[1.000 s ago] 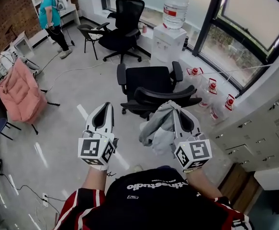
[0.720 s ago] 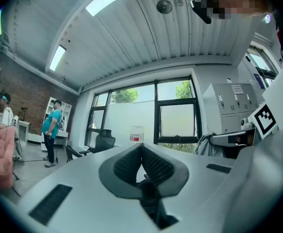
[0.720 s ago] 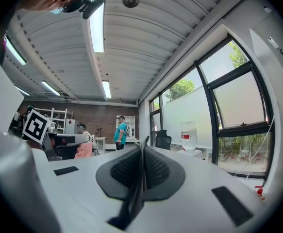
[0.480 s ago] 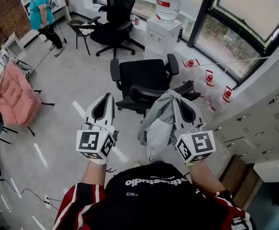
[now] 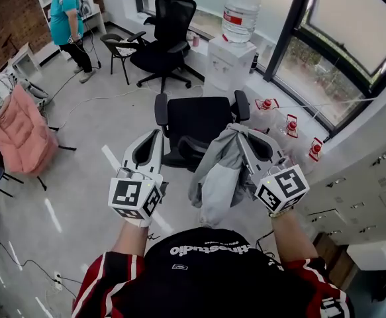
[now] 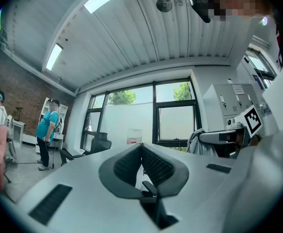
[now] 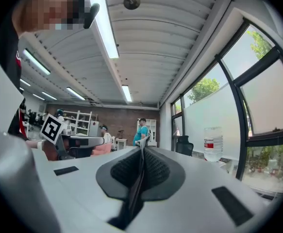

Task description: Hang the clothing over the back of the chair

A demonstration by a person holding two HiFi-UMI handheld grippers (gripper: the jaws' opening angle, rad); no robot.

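Grey clothing (image 5: 214,174) dangles from the right hand-held gripper (image 5: 244,136), whose pads are pinched tight on a fold of it. The left hand-held gripper (image 5: 153,139) beside it is pressed together with nothing in it. Compared to a second ago, both have been carried forward, so the black chair (image 5: 196,118) now sits just past the tips, mid-frame. Nothing's draped yet imo; the fabric still has to go over the backrest (image 5: 181,156).

The pale grey floor (image 5: 80,177) carries a black office chair (image 5: 196,121) just ahead of the left gripper (image 5: 153,136) and right gripper (image 5: 245,138). Farther ahead stand a second black chair (image 5: 169,28) and a water dispenser (image 5: 229,65). A white cable (image 5: 106,98) trails off ahead and to the left.
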